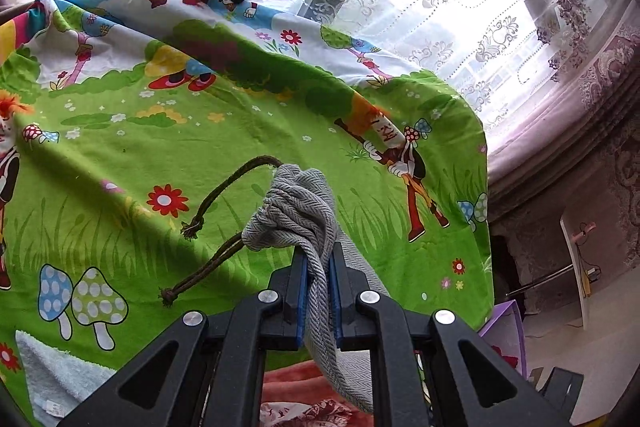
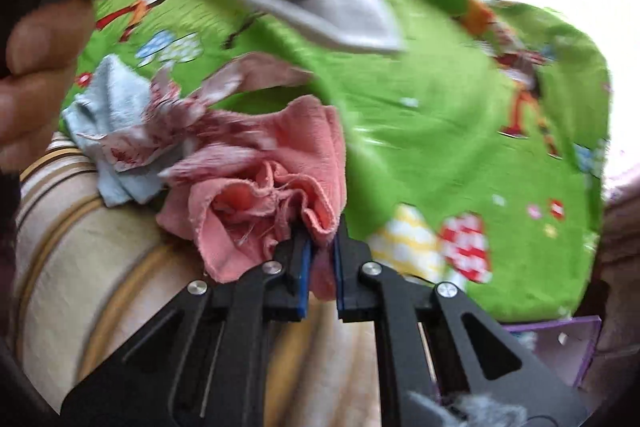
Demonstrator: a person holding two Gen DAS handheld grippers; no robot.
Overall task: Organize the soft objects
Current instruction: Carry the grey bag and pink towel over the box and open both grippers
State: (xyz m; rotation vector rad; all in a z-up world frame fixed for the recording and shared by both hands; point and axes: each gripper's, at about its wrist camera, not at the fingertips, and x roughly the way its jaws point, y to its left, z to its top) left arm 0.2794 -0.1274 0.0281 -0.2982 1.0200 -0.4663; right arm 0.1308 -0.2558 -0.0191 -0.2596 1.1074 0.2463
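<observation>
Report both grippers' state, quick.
Left gripper: shut on the grey drawstring bag.
Right gripper: shut on the pink cloth.

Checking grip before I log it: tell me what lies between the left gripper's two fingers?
In the left wrist view, the grey drawstring bag is bunched between the left gripper fingers, clamped.

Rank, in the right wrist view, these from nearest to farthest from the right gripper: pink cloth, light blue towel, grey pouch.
1. Pink cloth, pinched in the right gripper.
2. Light blue towel, up and left.
3. Grey pouch, far at the top, blurred.
</observation>
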